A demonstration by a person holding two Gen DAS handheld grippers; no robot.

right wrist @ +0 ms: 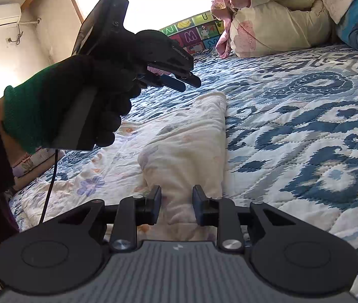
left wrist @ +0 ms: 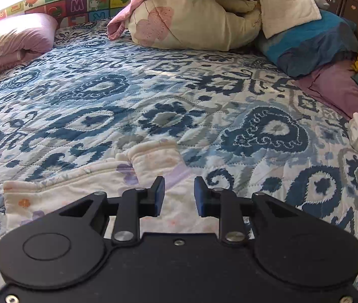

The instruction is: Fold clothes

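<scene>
Bedspread (left wrist: 204, 96) carries the floral garment (right wrist: 179, 136) flat for folding; left gripper (left wrist: 179, 195) and right gripper (right wrist: 176, 203) hover, fingers parted (empty), sleeve toward twelve o'clock.

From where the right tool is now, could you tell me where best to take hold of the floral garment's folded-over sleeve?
Probably grip the floral garment at the sleeve's cuff, its far end. It lies flat with a free edge against the blue patterned quilt, so come in low from the quilt side on the right with the open right tool.
</scene>
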